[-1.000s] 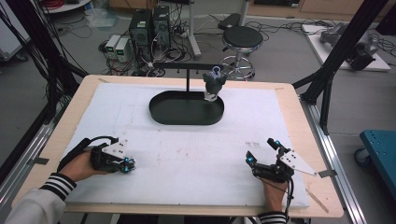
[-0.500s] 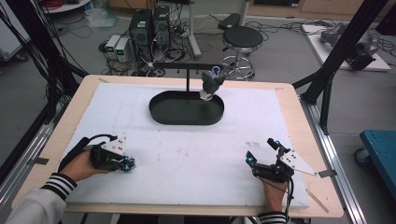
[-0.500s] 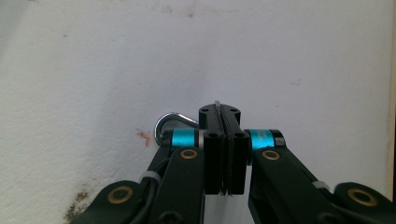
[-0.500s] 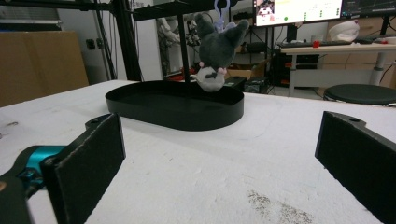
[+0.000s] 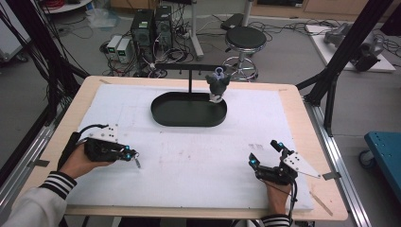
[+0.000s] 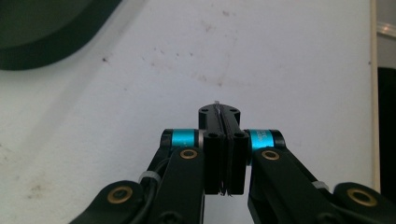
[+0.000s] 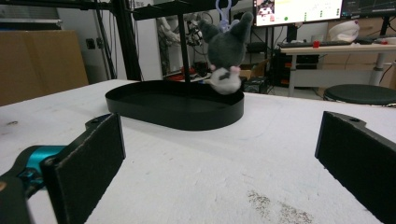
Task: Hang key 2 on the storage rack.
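Resting apart — left gripper (image 6: 224,154) pinched closed, right gripper (image 7: 219,163) spread wide toward the plush toy (image 7: 227,51).

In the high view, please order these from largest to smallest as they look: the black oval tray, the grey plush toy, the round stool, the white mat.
1. white mat
2. black oval tray
3. round stool, though it stands farther from the camera
4. grey plush toy
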Action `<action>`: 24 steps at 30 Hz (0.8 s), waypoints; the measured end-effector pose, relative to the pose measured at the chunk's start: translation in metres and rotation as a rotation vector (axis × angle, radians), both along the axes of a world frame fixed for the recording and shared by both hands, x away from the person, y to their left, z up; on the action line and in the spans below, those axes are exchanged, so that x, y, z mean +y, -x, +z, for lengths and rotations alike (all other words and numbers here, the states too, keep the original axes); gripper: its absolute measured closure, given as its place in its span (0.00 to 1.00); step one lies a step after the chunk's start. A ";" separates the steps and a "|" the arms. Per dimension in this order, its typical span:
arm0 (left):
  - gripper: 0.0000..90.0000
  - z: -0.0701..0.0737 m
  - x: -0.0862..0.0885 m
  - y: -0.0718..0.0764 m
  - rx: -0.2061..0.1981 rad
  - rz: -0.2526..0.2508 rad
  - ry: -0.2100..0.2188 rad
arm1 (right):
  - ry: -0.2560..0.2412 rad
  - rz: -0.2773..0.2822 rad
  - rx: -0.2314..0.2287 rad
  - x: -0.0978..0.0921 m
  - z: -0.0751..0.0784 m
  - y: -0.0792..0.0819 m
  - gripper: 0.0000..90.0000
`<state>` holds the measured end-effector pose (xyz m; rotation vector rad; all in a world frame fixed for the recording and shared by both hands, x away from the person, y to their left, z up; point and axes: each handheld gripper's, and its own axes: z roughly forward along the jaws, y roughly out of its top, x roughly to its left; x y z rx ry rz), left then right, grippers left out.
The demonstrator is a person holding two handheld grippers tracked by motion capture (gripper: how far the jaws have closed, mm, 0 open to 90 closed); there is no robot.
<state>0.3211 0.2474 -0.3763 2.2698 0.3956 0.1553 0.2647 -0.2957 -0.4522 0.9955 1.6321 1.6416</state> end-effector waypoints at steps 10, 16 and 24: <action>0.98 0.013 0.005 -0.010 -0.021 0.051 0.055 | 0.003 0.000 -0.004 0.000 0.000 0.000 0.01; 0.98 0.031 0.003 -0.023 -0.053 0.052 0.058 | 0.000 0.002 0.001 0.000 0.000 0.000 0.01; 0.98 0.055 -0.002 -0.045 -0.076 0.074 0.100 | 0.003 0.001 -0.001 0.000 0.000 0.000 0.01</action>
